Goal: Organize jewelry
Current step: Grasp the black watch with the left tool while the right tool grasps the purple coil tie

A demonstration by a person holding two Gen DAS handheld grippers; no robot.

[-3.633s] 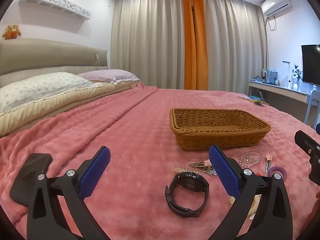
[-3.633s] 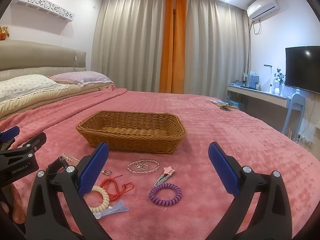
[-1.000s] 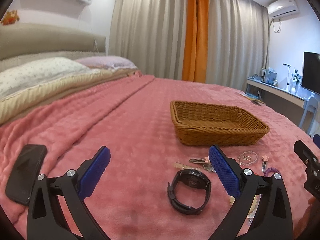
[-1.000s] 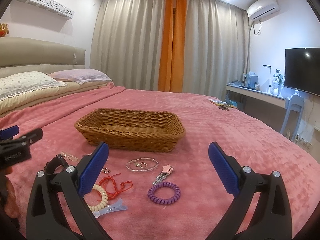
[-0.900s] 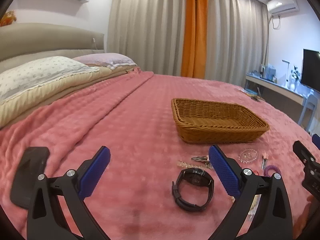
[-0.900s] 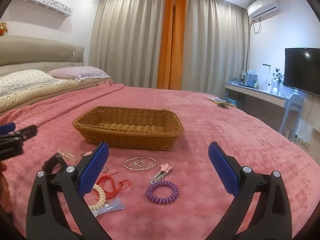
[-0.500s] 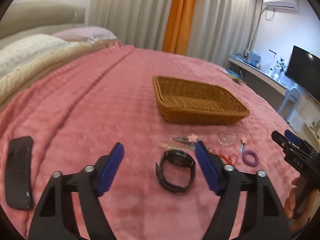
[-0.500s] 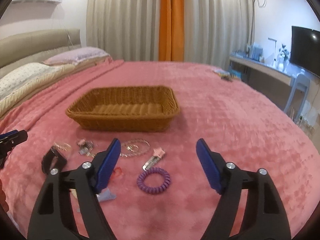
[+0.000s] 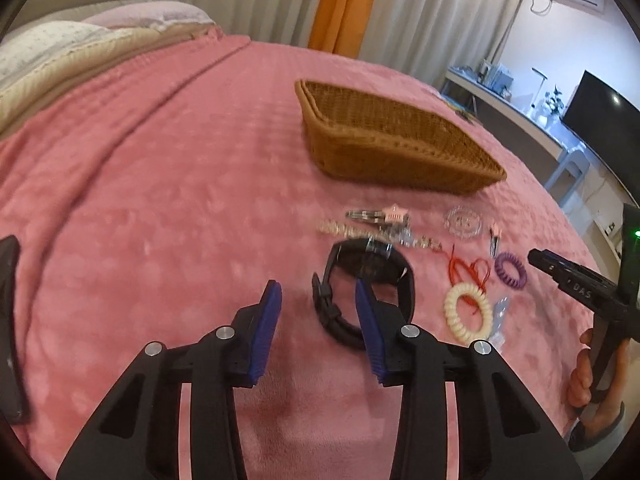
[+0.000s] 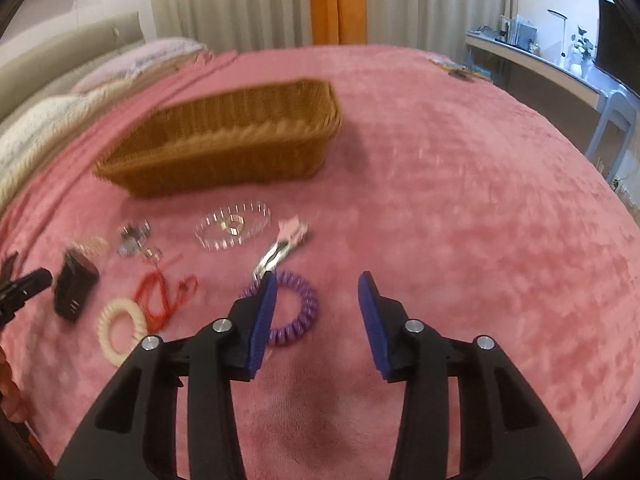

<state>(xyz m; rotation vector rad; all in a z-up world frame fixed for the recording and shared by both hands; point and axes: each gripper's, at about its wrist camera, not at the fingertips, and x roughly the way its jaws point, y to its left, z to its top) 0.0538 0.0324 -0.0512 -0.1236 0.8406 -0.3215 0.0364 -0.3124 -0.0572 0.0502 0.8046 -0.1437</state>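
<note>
The left gripper [image 9: 318, 300] hangs low over the pink blanket [image 9: 160, 184], its jaws apart and holding nothing. The black watch [image 9: 362, 280] lies just in front; the right blue pad [image 9: 370, 328] covers part of its strap, but I cannot tell if it touches, as the picture is blurred there.

The right gripper [image 10: 318, 300] is also low with jaws apart and empty. Its left pad [image 10: 262, 320] stands over the edge of the purple coil tie [image 10: 294, 312], which lies flat on the blanket [image 10: 460, 220].

The jewelry is spread on the blanket in front of the wicker basket [image 9: 394, 140]. Near the watch there are a cream coil tie [image 9: 468, 312], a red cord [image 9: 470, 272], a clear bead bracelet [image 9: 464, 222], a pink star clip [image 9: 384, 214] and a small chain [image 9: 352, 230]. A silver clip [image 10: 280, 252] with a pink end lies just behind the purple tie. A pale blue clip [image 9: 500, 314] is beside the cream tie.

The basket looks empty as far as its inside shows. A dark phone [image 9: 10, 320] lies at the left edge of the left wrist view, well apart from the jewelry.
</note>
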